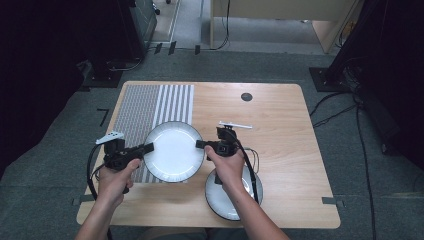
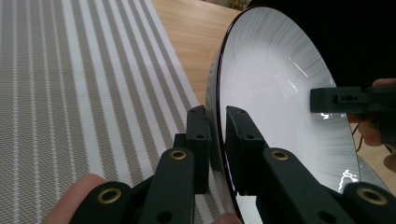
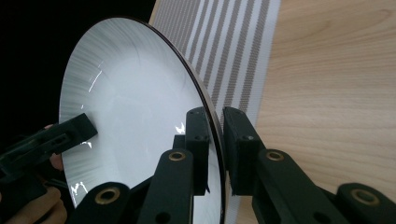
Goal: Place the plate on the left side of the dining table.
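The large plate is held between both hands above the striped mat at the left half of the table. The left tongs pinch its left rim and the right tongs pinch the opposite rim, jaws facing each other across the plate's diameter. A smaller plate lies near the front edge beneath the right forearm, so any set-down there calls for travel toward the person and to the right.
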Demonstrator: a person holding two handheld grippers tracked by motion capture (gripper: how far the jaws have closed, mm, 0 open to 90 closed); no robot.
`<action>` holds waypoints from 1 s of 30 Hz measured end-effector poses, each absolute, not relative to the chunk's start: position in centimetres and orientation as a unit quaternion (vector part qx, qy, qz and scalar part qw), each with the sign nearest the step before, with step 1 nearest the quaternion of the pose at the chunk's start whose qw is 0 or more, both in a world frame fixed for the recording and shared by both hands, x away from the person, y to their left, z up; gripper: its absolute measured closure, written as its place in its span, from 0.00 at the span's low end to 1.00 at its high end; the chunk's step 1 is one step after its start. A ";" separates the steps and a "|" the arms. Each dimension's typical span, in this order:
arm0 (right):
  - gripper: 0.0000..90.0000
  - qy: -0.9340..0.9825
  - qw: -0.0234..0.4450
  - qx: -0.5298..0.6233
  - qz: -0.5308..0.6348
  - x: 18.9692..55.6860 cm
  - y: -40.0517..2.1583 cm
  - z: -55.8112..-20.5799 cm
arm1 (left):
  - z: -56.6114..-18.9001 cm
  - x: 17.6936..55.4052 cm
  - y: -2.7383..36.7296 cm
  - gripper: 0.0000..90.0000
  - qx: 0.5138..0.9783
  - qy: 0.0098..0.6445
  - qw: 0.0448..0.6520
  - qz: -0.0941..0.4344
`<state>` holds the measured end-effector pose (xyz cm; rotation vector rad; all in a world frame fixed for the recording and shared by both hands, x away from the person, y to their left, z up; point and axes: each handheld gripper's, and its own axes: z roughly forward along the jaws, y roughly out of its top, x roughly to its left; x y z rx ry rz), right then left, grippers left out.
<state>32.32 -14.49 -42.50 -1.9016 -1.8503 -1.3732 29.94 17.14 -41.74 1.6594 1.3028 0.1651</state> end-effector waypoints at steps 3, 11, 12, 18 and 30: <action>0.90 -0.620 0.078 -0.635 -0.455 32.8 -13.7 -42.4 | -41.7 30.3 17.8 0.90 0.681 0.540 0.490 0.071; 0.90 -0.628 0.080 -0.633 -0.446 35.2 -10.8 -42.3 | -41.5 32.0 20.1 0.90 0.666 0.554 0.492 0.082; 0.90 -0.629 0.080 -0.632 -0.445 35.5 -10.5 -42.2 | -41.4 32.3 20.4 0.90 0.665 0.556 0.492 0.084; 0.90 -0.636 0.071 -0.629 -0.440 37.8 -8.5 -42.2 | -42.1 33.9 22.0 0.90 0.652 0.568 0.494 0.086; 0.89 -0.639 0.056 -0.636 -0.429 41.7 -5.4 -43.5 | -43.7 37.0 24.1 0.90 0.625 0.597 0.496 0.086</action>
